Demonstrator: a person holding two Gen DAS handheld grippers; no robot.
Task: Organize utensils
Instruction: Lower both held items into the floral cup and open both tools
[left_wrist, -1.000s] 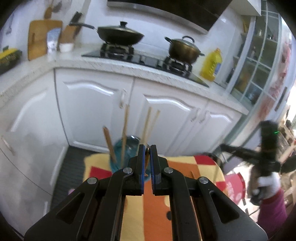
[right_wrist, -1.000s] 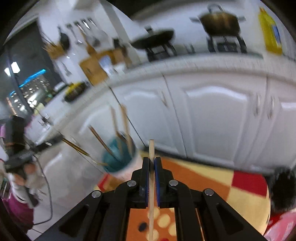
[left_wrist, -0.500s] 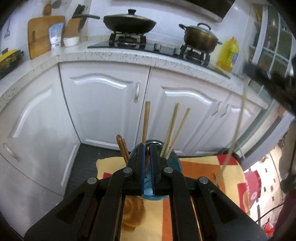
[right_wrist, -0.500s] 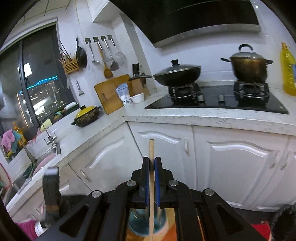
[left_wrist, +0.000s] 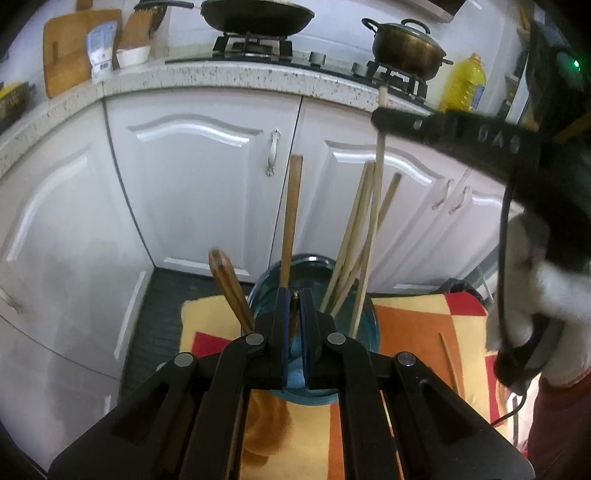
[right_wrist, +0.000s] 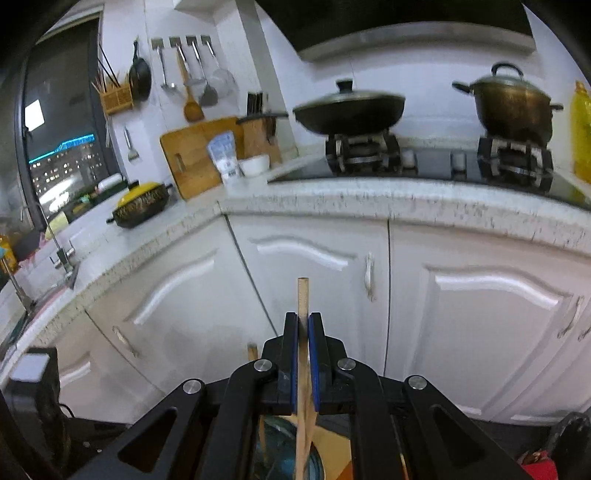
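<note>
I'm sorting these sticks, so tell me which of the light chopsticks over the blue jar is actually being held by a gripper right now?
The tallest chopstick, pinched near its top by the right gripper. The other pale chopsticks just lean loose in the blue jar.

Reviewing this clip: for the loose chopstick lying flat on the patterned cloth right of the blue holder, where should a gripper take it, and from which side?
Probably mid-shaft, from above. The loose chopstick lies flat on the cloth, clear of the blue holder, so jaws should straddle its thin width crosswise. Both the left gripper and right gripper are already occupied.

Home kitchen: gas stove (right_wrist: 436, 162) with wok (right_wrist: 349, 107), pot (right_wrist: 511, 99); white cabinets (left_wrist: 199, 192); hanging ladles (right_wrist: 192, 74).
</note>
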